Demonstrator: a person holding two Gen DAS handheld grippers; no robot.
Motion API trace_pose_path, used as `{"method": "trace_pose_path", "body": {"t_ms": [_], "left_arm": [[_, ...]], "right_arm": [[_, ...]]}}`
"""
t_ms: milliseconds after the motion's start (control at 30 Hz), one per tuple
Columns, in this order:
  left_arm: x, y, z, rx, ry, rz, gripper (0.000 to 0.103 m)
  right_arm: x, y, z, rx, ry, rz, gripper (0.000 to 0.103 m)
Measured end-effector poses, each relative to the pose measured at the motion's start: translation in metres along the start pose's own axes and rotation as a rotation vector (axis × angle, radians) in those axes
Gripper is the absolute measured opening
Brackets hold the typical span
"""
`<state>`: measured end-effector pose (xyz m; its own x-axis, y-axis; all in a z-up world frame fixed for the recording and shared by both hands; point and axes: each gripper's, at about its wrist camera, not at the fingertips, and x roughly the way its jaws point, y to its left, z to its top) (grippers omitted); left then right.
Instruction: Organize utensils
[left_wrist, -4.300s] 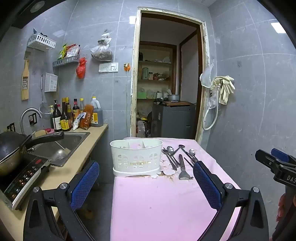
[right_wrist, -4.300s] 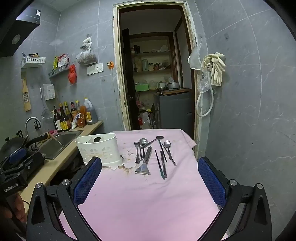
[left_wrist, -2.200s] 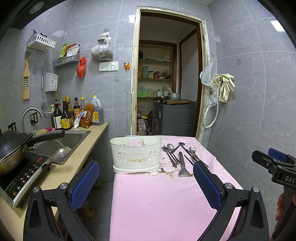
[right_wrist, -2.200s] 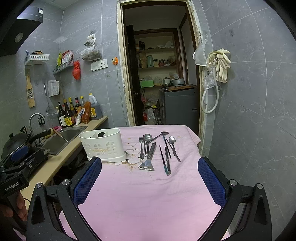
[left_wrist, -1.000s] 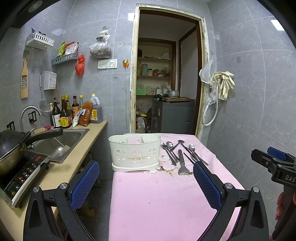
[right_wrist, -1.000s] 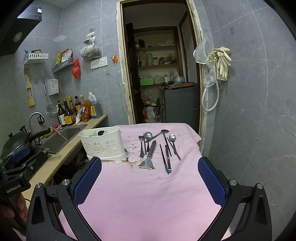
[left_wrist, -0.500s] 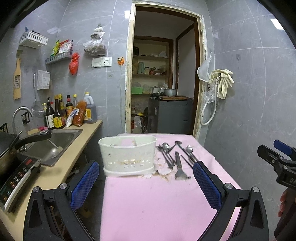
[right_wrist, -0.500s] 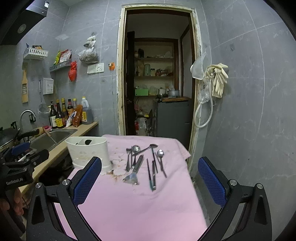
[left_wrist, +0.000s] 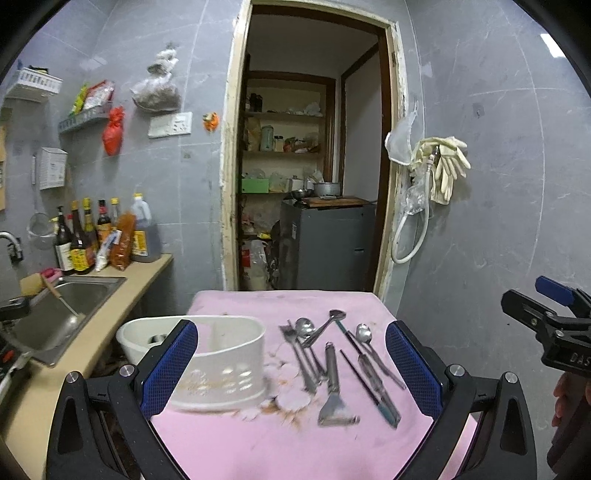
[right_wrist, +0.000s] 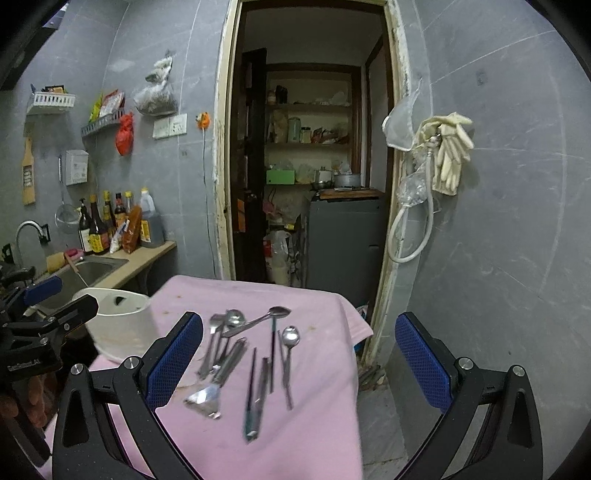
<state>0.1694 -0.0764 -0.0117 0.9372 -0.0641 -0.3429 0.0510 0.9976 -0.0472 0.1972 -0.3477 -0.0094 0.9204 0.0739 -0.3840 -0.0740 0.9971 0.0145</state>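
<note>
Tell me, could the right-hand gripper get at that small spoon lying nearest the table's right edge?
Probably yes. The right gripper is open and empty, and the small spoon lies apart from the other utensils on the pink cloth, with nothing over it.

Dim, cool light; ceiling lamp (left_wrist: 549, 38) glares upper right. Motion blur on utensils (right_wrist: 236, 365), lower center. Fisheye bend, black vignette at edges.
</note>
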Motion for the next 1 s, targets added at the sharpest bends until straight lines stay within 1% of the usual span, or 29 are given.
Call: {"method": "trace_pose_path", "body": {"t_ms": [133,200,333,367,400,433,467,500,567,600,633,667,700,767,867,933,1000], "left_arm": [[0.044,-0.018,0.002,0.010,0.027,-0.019,0.102],[0.065,-0.026,0.000,0.020,0.045,-0.028,0.102],[0.111,-0.045,-0.008,0.046,0.097,-0.054,0.102],[0.124,-0.049,-0.012,0.053,0.114,-0.063,0.102],[0.131,-0.052,-0.015,0.058,0.125,-0.068,0.102],[0.145,-0.057,-0.020,0.068,0.147,-0.076,0.100],[0.151,-0.057,-0.023,0.074,0.161,-0.079,0.096],[0.164,-0.061,-0.029,0.085,0.193,-0.083,0.093],[0.186,-0.066,-0.037,0.096,0.255,-0.078,0.083],[0.194,-0.067,-0.039,0.097,0.276,-0.078,0.081],[0.206,-0.068,-0.045,0.099,0.316,-0.075,0.076],[0.212,-0.068,-0.047,0.099,0.337,-0.072,0.070],[0.223,-0.067,-0.052,0.090,0.377,-0.075,0.068],[0.239,-0.066,-0.059,0.071,0.443,-0.080,0.058],[0.255,-0.062,-0.066,0.054,0.511,-0.093,0.051],[0.263,-0.060,-0.068,0.037,0.547,-0.108,0.049],[0.269,-0.058,-0.071,0.019,0.583,-0.126,0.046]], "right_arm": [[0.059,-0.020,0.001,-0.005,0.039,0.047,0.102],[0.089,-0.027,-0.002,0.006,0.059,0.088,0.102],[0.157,-0.041,-0.018,0.066,0.151,0.198,0.101],[0.172,-0.043,-0.022,0.080,0.177,0.225,0.100],[0.189,-0.044,-0.027,0.090,0.207,0.255,0.093],[0.198,-0.043,-0.035,0.095,0.224,0.272,0.086],[0.213,-0.041,-0.042,0.100,0.254,0.302,0.083],[0.224,-0.041,-0.047,0.104,0.276,0.326,0.078],[0.249,-0.037,-0.058,0.110,0.326,0.383,0.074],[0.261,-0.034,-0.062,0.109,0.355,0.410,0.069],[0.269,-0.033,-0.068,0.110,0.374,0.433,0.064],[0.279,-0.030,-0.072,0.109,0.397,0.460,0.063],[0.289,-0.026,-0.076,0.107,0.422,0.480,0.060],[0.303,-0.021,-0.082,0.107,0.454,0.516,0.057],[0.323,-0.011,-0.088,0.086,0.486,0.545,0.052],[0.332,-0.007,-0.093,0.075,0.515,0.554,0.046],[0.341,-0.003,-0.098,0.060,0.534,0.566,0.043]]}}
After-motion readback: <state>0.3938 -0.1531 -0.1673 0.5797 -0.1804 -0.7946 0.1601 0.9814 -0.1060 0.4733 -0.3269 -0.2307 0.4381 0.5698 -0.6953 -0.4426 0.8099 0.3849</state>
